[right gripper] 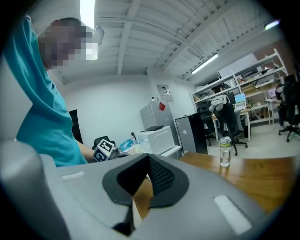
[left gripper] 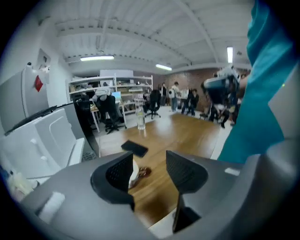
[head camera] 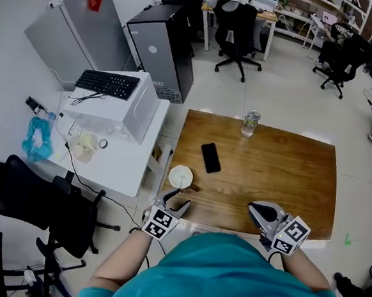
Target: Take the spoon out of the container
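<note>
one container (head camera: pixel 180 176), one phone (head camera: pixel 211 157) — one bottle (head camera: pixel 250 123)

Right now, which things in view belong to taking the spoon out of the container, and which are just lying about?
Job in hand: white round container; small brown object beside it on the table, apparently the spoon; left gripper, jaws apart.
Lying about: black flat phone; clear plastic water bottle; black keyboard.

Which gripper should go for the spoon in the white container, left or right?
Left. The left gripper sits just short of the container, jaws apart, with the spoon showing just beyond them. The right gripper is shut and farther off along the table edge.
</note>
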A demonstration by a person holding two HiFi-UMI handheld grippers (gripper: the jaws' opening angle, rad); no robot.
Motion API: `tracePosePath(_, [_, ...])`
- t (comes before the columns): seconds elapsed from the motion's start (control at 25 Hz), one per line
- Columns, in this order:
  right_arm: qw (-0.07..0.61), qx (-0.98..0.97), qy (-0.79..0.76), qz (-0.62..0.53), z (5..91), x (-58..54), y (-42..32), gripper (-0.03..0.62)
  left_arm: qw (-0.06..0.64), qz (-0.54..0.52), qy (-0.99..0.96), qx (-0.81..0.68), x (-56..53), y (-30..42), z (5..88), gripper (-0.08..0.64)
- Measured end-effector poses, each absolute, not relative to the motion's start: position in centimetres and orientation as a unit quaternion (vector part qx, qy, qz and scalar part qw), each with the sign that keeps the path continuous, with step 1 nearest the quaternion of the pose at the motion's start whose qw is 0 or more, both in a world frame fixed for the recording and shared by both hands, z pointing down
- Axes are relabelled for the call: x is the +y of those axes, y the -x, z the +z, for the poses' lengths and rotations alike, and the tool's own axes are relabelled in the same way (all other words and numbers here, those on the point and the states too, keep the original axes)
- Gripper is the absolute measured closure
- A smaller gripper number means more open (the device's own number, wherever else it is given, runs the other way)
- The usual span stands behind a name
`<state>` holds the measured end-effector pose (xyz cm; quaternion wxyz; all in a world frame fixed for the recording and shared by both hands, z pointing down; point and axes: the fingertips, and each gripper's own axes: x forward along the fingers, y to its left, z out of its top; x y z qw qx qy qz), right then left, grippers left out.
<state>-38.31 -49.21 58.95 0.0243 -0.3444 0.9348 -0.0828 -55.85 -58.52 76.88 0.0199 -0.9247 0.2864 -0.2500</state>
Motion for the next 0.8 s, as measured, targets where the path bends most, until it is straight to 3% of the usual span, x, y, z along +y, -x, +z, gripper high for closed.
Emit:
tracePosePath(0.12, [0.016,0.931,0.355,-0.089,58.7,-49.4,39.1,0.591,0.054,-0.379,0.881,0.278,-61.1,58.3,84.3,0.31])
tracePosePath(0.28, [0.003,0.925,0.367,-0.098,59.9,-50.2,39.0,0.591,0.156,-0.45,0.838,0.266,-64.3,57.7,89.3,0.313])
tracePosePath(0.36, [-0.001,0.923,0.372,-0.102,60.8,-50.6,39.2,0.591,0.207,-0.469,0.817,0.263,-65.8,57.3,91.5,0.347])
tracePosePath(0.44, [-0.003,0.922,0.374,-0.103,61.5,-50.9,39.5,0.591,0.234,-0.477,0.806,0.262,-66.8,57.1,93.0,0.431])
tracePosePath(0.52, [-0.003,0.921,0.376,-0.104,62.2,-51.2,39.6,0.591,0.243,-0.471,0.805,0.267,-67.6,57.0,93.3,0.499])
tracePosePath(0.8, [0.0,0.92,0.378,-0.106,62.6,-51.4,39.7,0.591,0.216,-0.437,0.828,0.277,-67.1,57.7,90.1,0.508])
